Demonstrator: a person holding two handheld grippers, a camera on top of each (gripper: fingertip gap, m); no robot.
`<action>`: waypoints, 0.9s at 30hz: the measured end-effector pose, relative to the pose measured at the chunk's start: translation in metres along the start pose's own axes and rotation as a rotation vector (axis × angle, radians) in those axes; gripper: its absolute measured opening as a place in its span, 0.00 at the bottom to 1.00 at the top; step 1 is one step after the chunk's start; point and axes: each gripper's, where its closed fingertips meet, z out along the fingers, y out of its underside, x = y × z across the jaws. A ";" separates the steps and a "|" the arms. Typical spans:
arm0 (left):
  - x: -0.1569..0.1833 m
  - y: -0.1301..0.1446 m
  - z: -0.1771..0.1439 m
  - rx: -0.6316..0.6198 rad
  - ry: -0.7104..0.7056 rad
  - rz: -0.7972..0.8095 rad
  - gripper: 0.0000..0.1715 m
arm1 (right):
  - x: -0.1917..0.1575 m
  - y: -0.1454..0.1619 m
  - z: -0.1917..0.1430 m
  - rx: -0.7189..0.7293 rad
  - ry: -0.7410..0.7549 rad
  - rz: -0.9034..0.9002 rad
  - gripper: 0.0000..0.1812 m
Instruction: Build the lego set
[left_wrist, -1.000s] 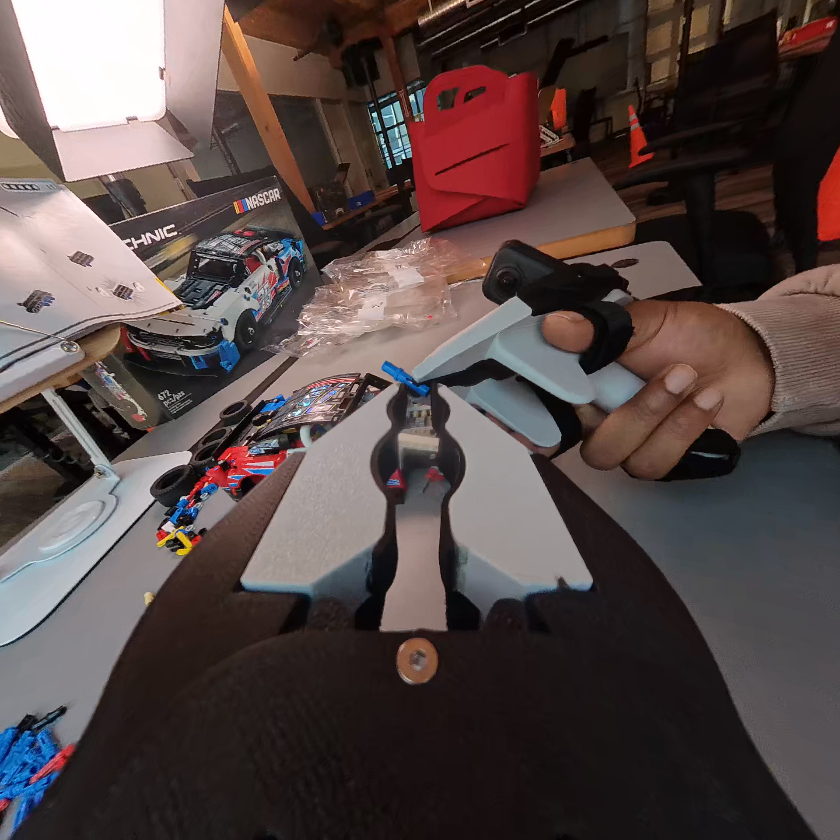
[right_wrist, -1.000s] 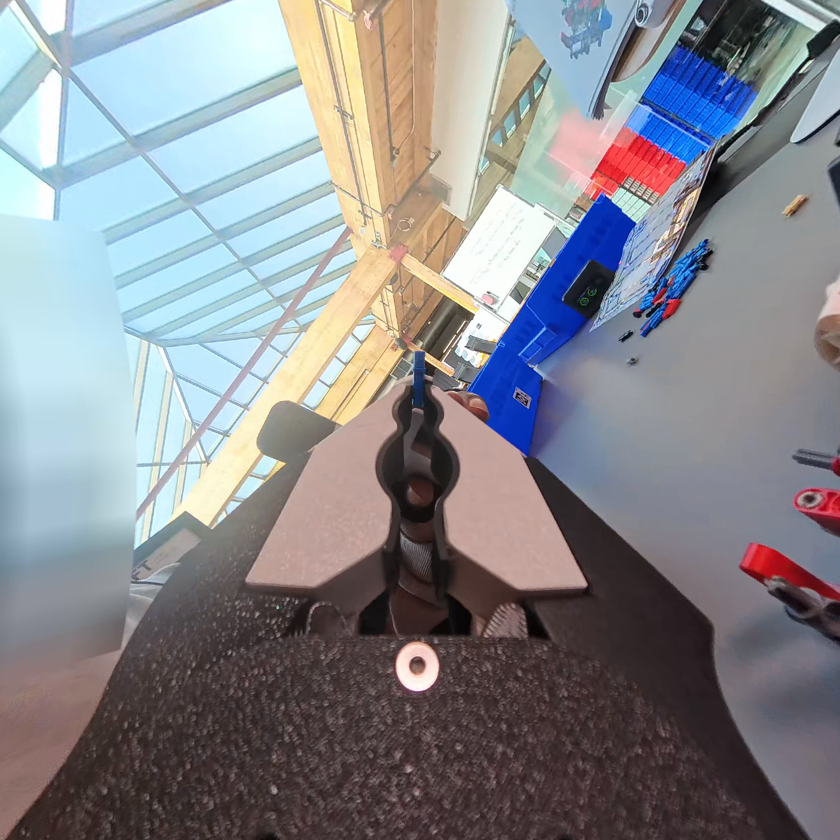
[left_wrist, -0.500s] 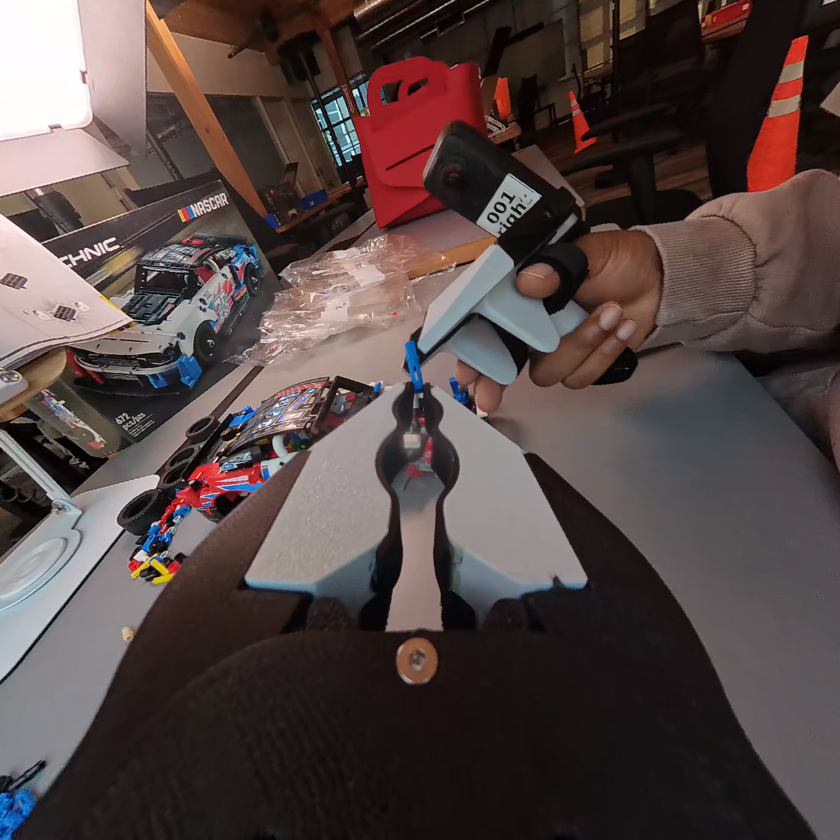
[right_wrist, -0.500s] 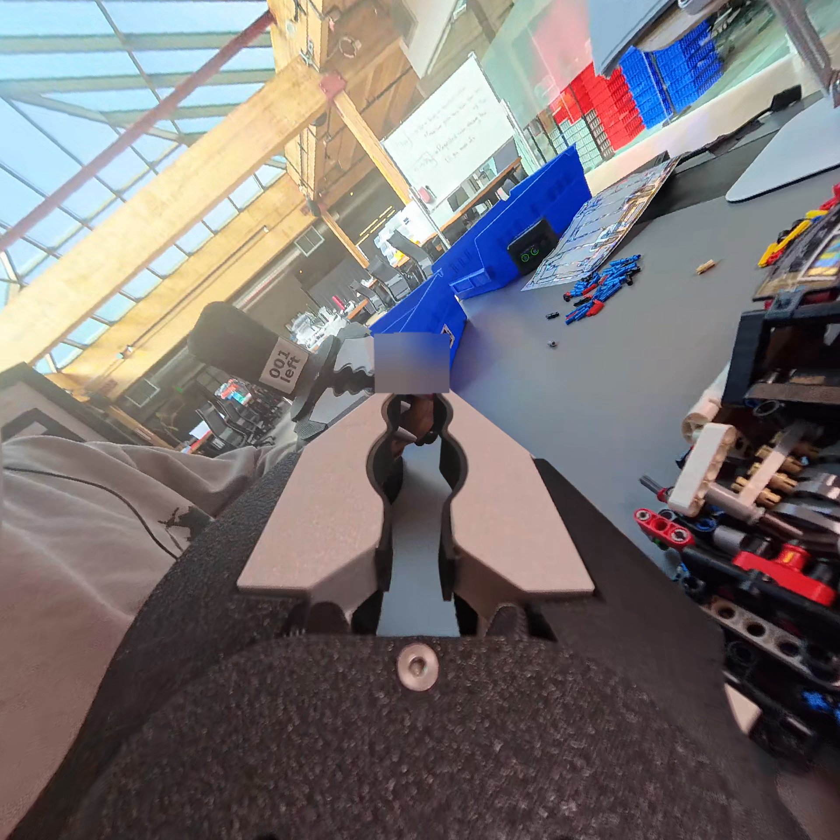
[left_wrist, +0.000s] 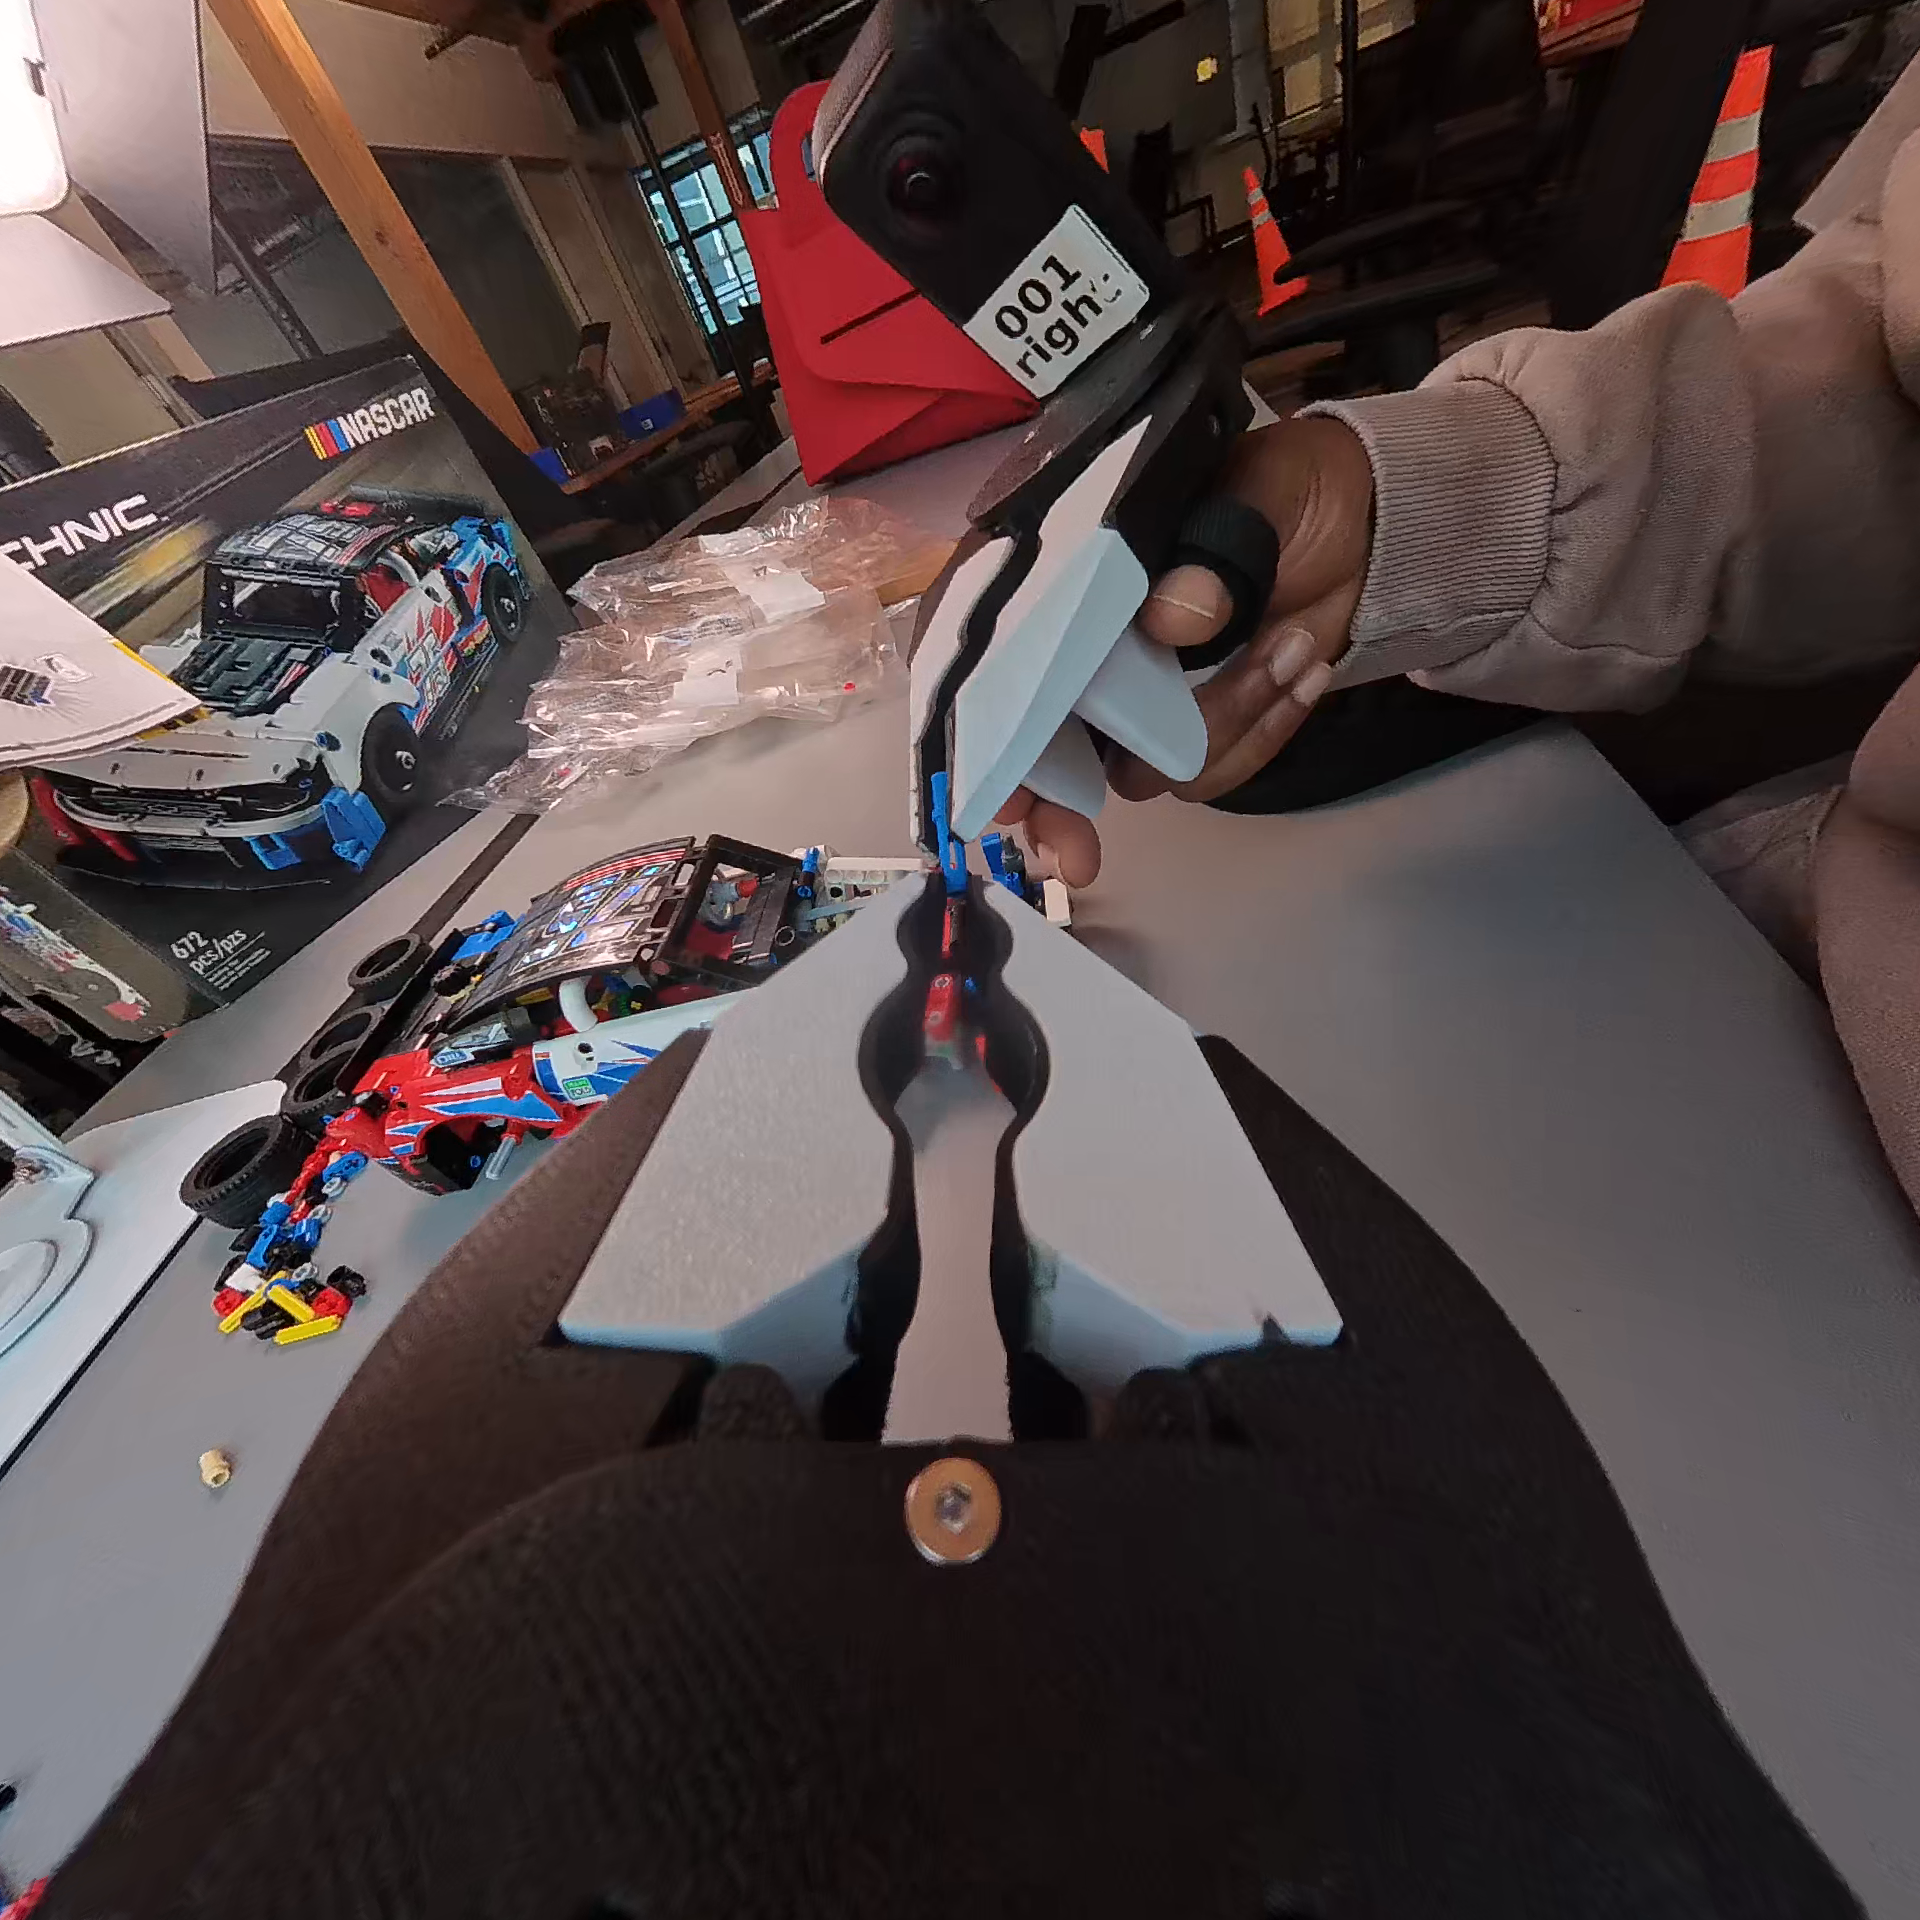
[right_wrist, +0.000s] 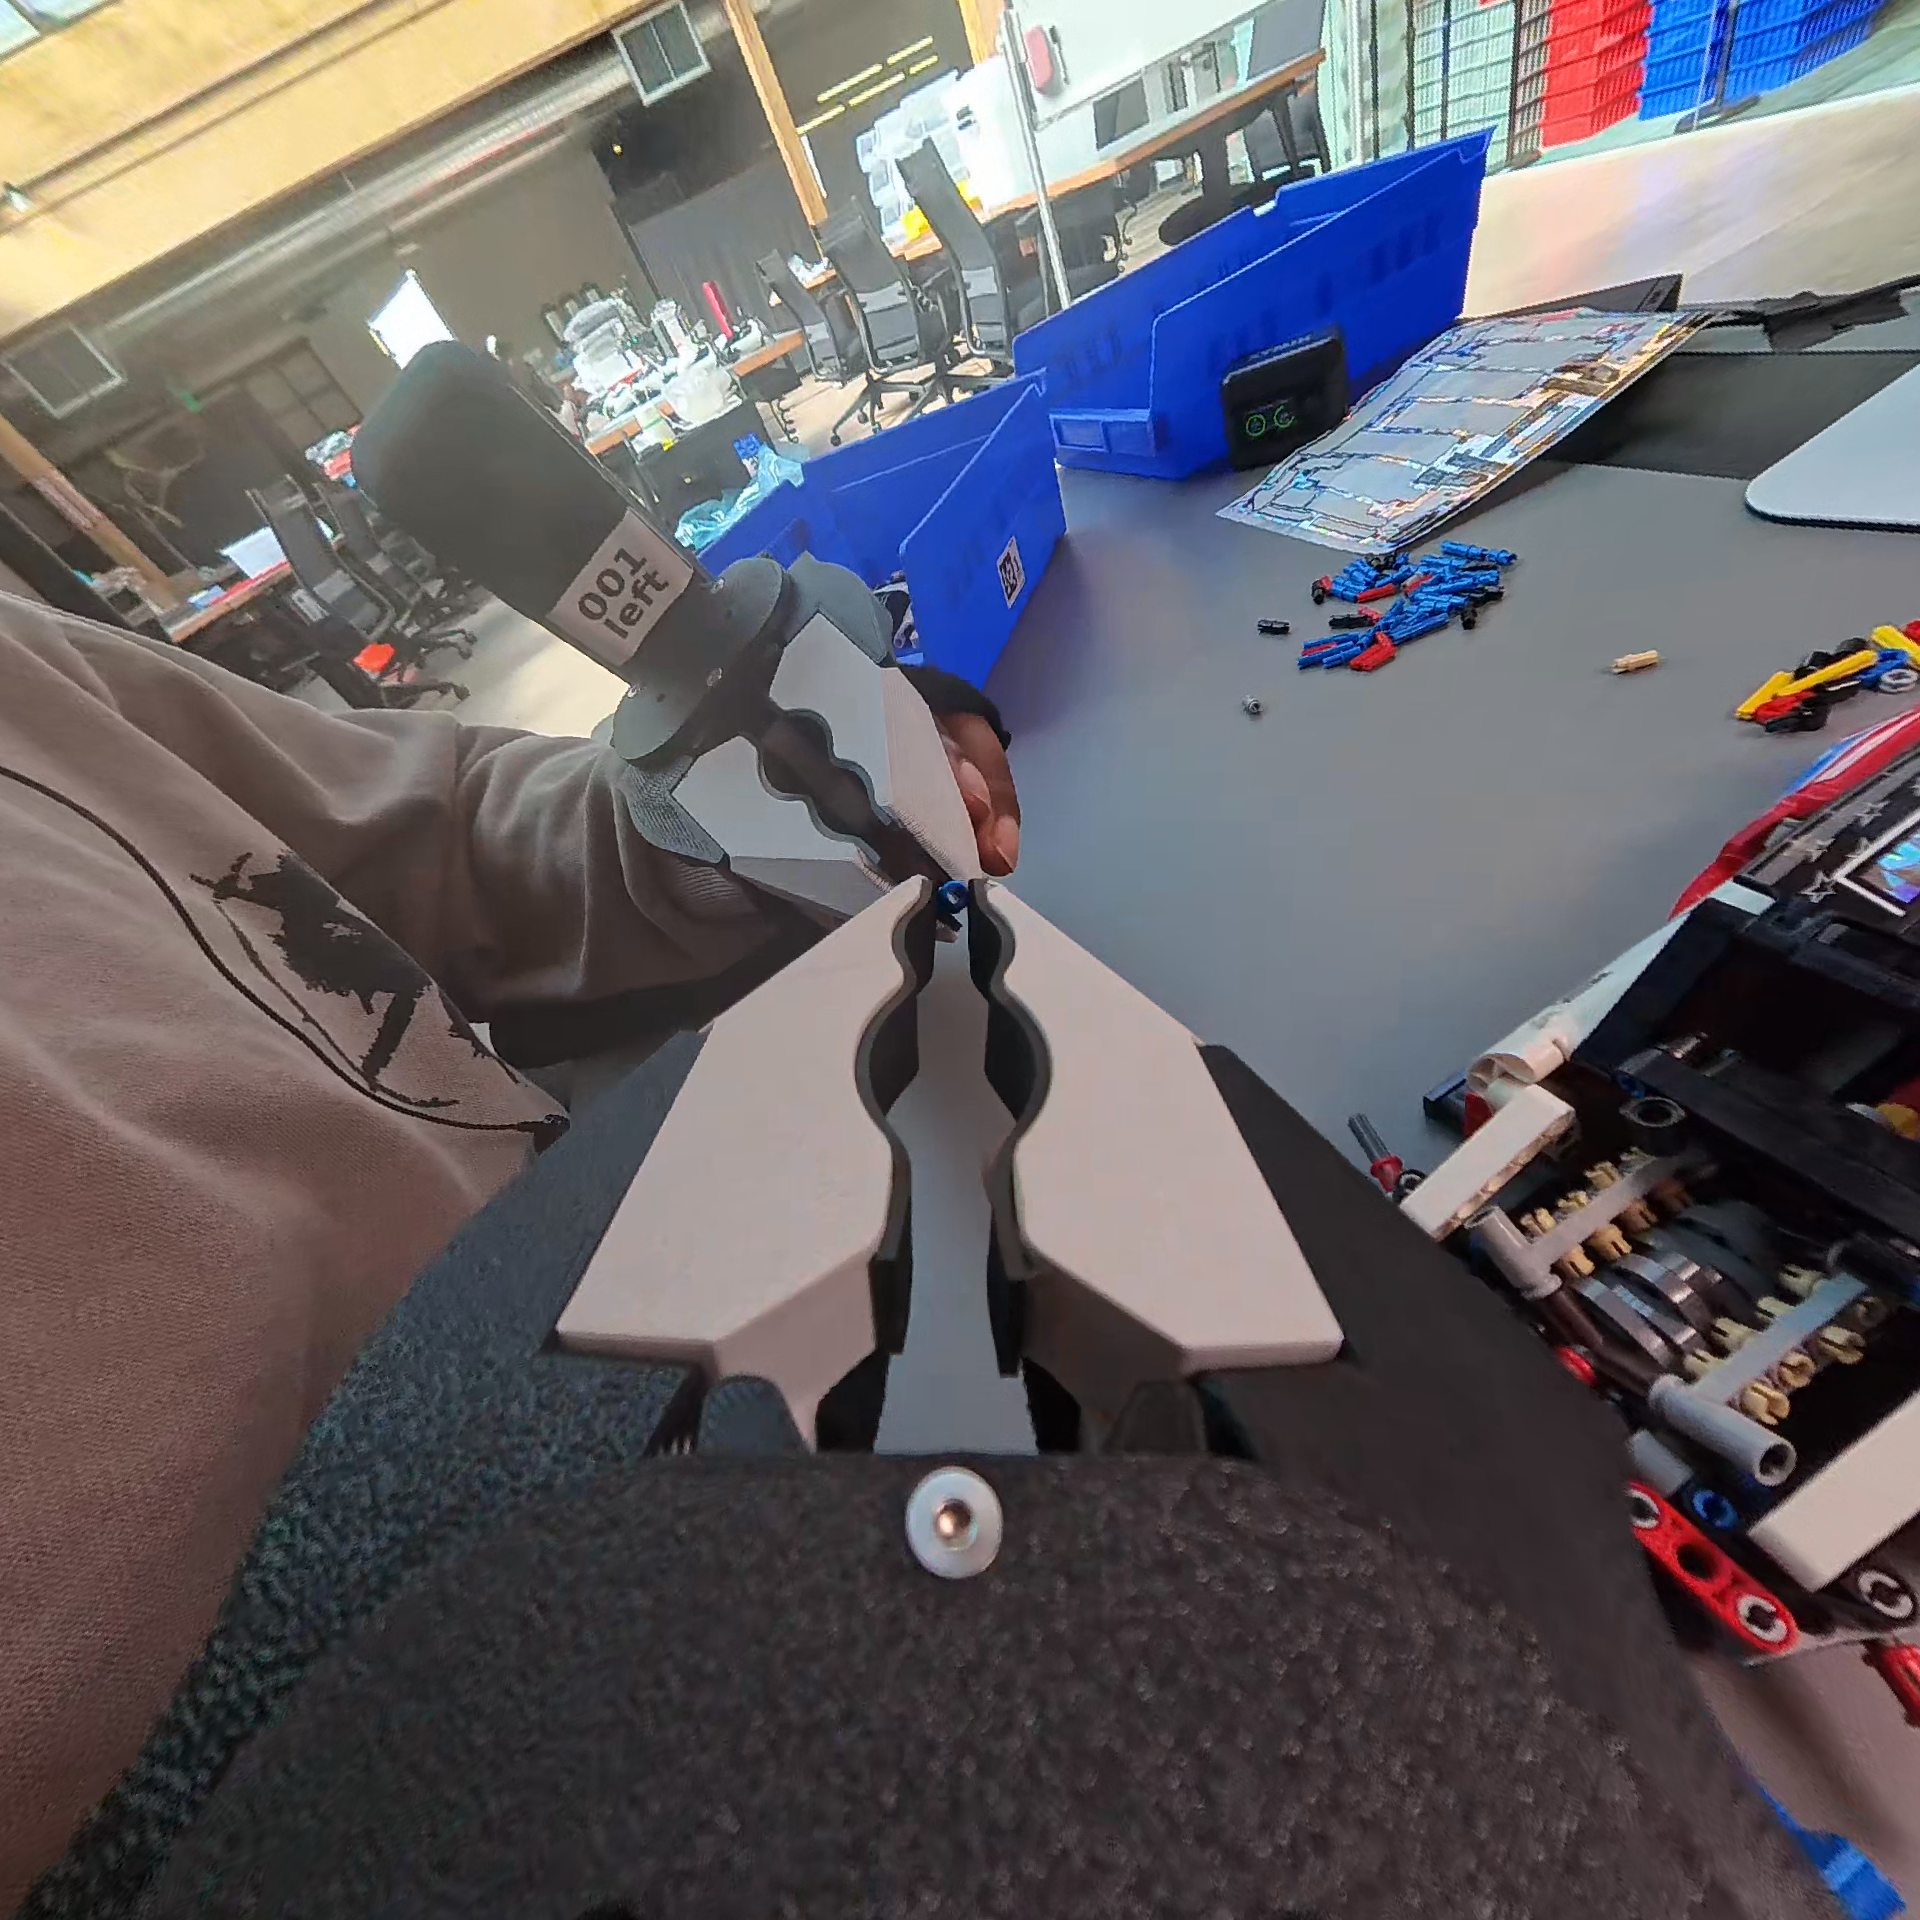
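Note:
In the left wrist view my left gripper (left_wrist: 951, 891) is shut on a small red Lego piece (left_wrist: 943, 1000) and holds it above the grey table. My right gripper (left_wrist: 935, 831) comes down from above, shut on a blue pin (left_wrist: 940, 816), and the pin's end touches the left gripper's tips. In the right wrist view my right gripper (right_wrist: 945, 902) holds the blue pin (right_wrist: 948, 900) tip to tip against the left gripper (right_wrist: 920, 868). The partly built red, white and blue car (left_wrist: 582, 987) lies on the table to the left, and its open rear shows in the right wrist view (right_wrist: 1714, 1195).
The set's box (left_wrist: 239, 644), clear plastic bags (left_wrist: 717, 644) and a red bag (left_wrist: 883, 312) stand behind. Black tyres (left_wrist: 249, 1174) and loose pieces (left_wrist: 281, 1299) lie left of the car. Blue bins (right_wrist: 1247, 343), a sticker sheet (right_wrist: 1455, 426) and blue pins (right_wrist: 1403, 613) lie across the table. The grippers are tip to tip, or close to it.
My right gripper has swung down from pointing at the ceiling and now meets the left gripper tip to tip. The blue pin has turned upright onto the left gripper's tips.

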 end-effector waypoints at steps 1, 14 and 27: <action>0.000 0.001 0.000 -0.002 0.002 -0.005 0.01 | 0.000 0.000 0.000 -0.004 -0.003 -0.008 0.02; -0.039 0.053 0.038 -0.176 -0.075 -0.390 0.10 | 0.081 -0.006 -0.040 -0.295 0.227 -0.223 0.02; -0.056 0.074 0.086 -0.352 -0.149 -0.299 0.08 | 0.122 0.020 -0.030 -0.668 0.125 -0.344 0.01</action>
